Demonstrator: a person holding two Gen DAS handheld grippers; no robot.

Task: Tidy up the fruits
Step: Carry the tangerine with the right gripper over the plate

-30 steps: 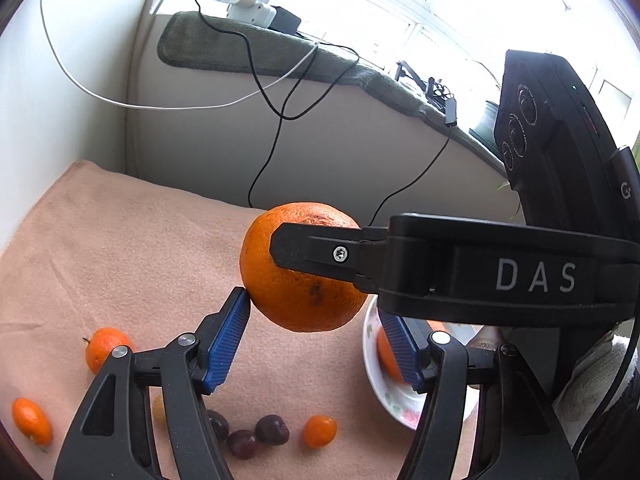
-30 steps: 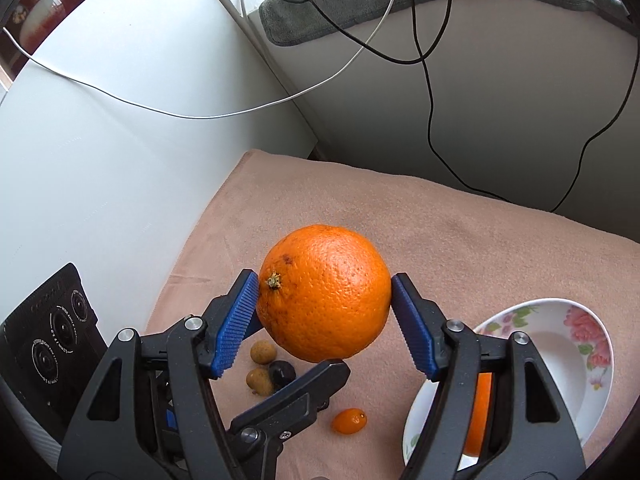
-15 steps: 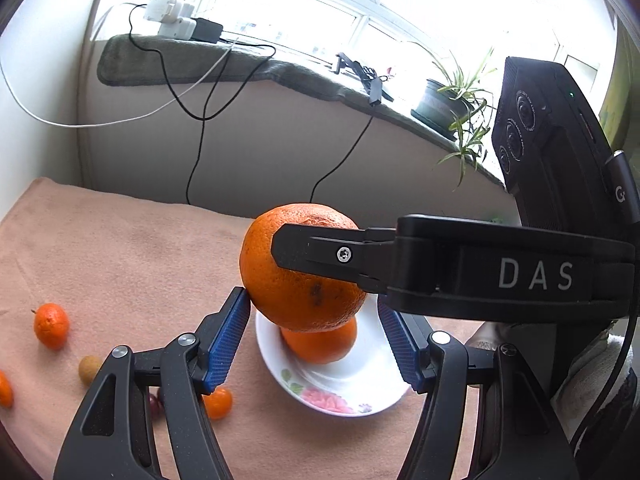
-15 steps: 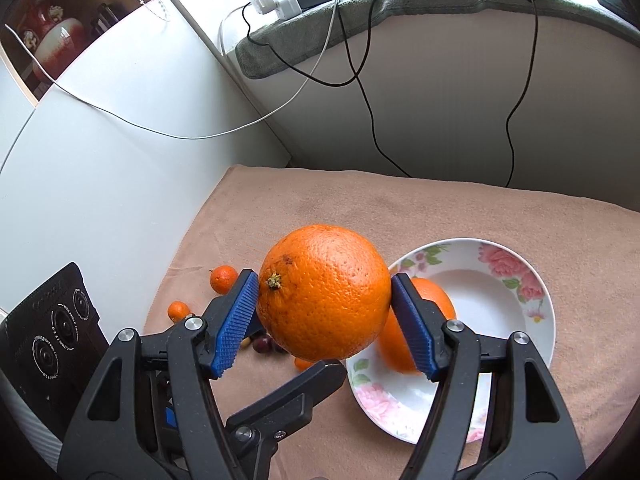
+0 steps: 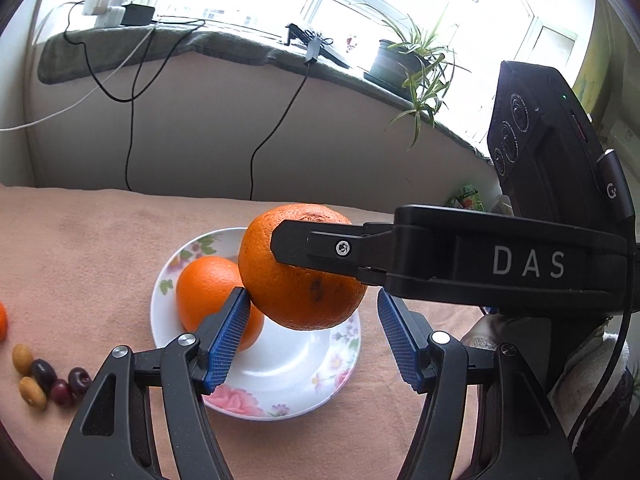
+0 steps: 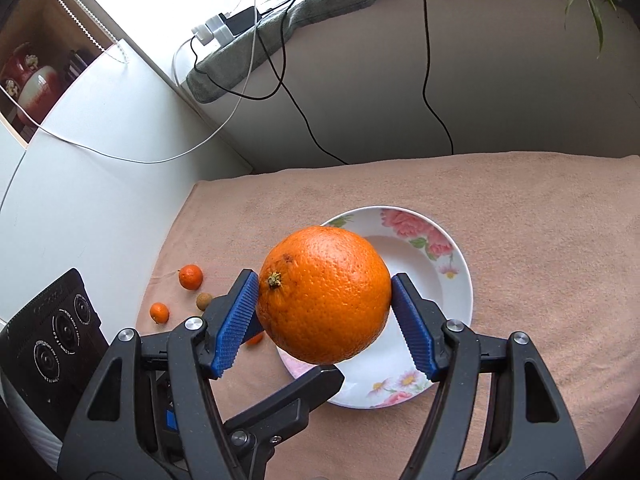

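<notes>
held fruit: one large orange (image 6: 324, 296) is carried in the air above the plate, stem end turned to the left in the right wrist view.
right gripper (image 6: 324, 281): closed about the large orange; both blue pads are seen pressed to its sides, at a medium spread.
left gripper (image 5: 312, 298): set at a medium spread around the same orange from another angle. its left pad (image 5: 226, 336) is seen touching the peel, while a thin gap seems to show at the other pad. whether it grips cannot be told, since a black finger of the right gripper lies across the fruit there.
plate (image 5: 288, 364): one, white with a pink flower pattern, set on the cloth directly under the held orange.
fruit on plate: one second orange (image 5: 204, 288), resting at the plate's left side in the left wrist view; it is hidden in the right wrist view.
cloth (image 5: 80, 248): one, peach-coloured, spread over the work surface.
small orange fruits: three counted in the right wrist view, left of the plate on the cloth: (image 6: 191, 277), (image 6: 159, 313) and one partly hidden behind the pad (image 6: 254, 338).
small brown round fruit (image 6: 205, 300): one in that view, between the first two.
dark fruits: three counted in the left wrist view, clustered at (image 5: 60, 384).
yellow-brown fruits: two beside them, (image 5: 22, 358) and (image 5: 32, 390).
potted plant (image 5: 394, 64): one, on the sill.
</notes>
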